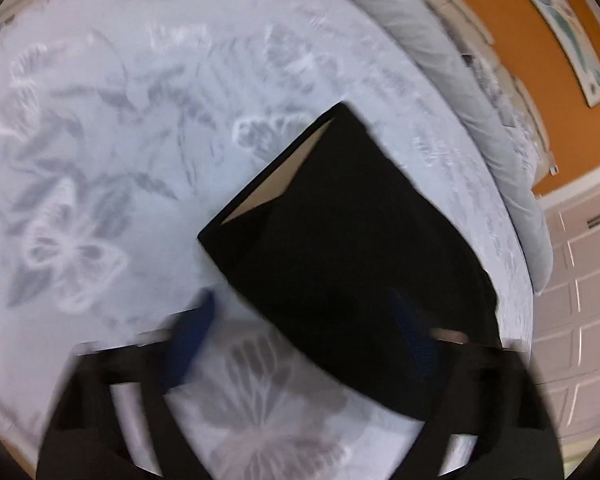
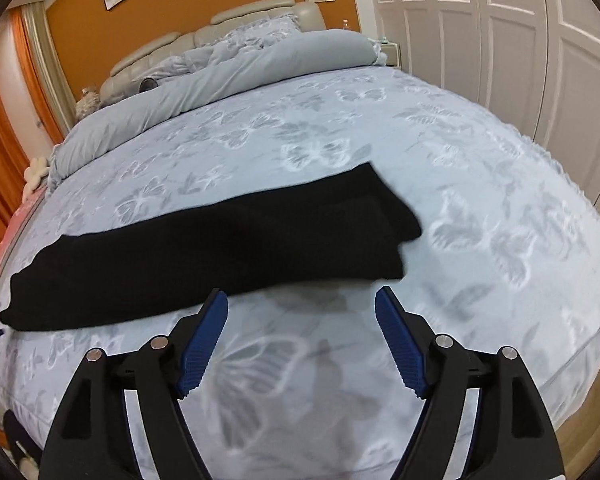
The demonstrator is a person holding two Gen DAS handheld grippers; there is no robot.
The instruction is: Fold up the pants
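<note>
both tools gape wide and empty: right tool (image 2: pixel 301 308) before the black pants (image 2: pixel 204 248), left tool (image 1: pixel 304 320) over them.

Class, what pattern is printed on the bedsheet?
Grey-and-white butterflies on the pale bedsheet, clearest in the right wrist view.

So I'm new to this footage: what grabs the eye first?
The black pants lie in a long strip across the butterfly-print bed. Both grippers are open: the right gripper hovers just short of the near edge, and the left gripper is at one end. An orange wall stands behind.
</note>
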